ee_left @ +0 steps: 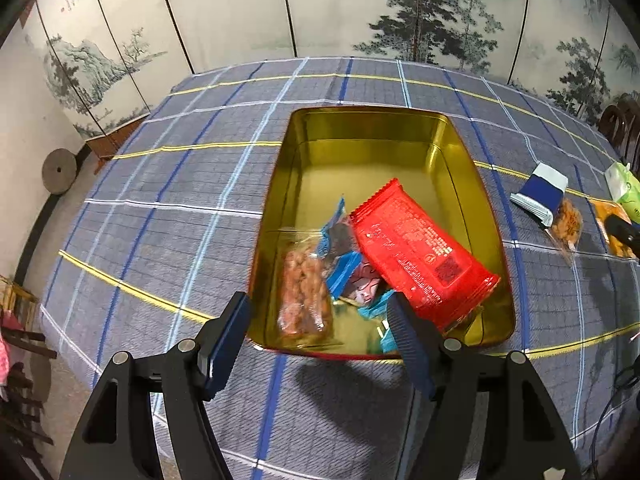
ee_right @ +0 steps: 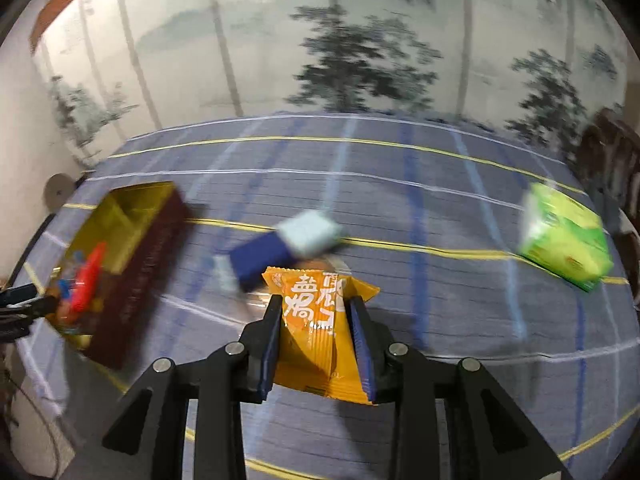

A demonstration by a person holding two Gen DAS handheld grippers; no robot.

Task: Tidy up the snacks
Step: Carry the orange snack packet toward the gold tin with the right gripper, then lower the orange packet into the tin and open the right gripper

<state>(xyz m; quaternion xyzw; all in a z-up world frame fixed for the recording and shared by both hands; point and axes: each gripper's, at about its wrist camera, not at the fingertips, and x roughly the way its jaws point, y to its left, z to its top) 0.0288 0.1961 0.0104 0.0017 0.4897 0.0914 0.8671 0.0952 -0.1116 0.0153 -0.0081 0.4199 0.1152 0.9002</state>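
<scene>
While the left gripper hangs with jaws spread and empty over the near rim of the gold-lined rectangular metal tin, only its view shows the red foil packet inside — the blurred right view shows the right gripper clamping an orange snack packet right of that tin.

Left black two-finger gripper with blue ribbed pads: jaws parted, nothing between them, pointing steeply down toward 12 o'clock; right black two-finger gripper: jaws clamped on an orange foil snack packet, angled downward.
</scene>
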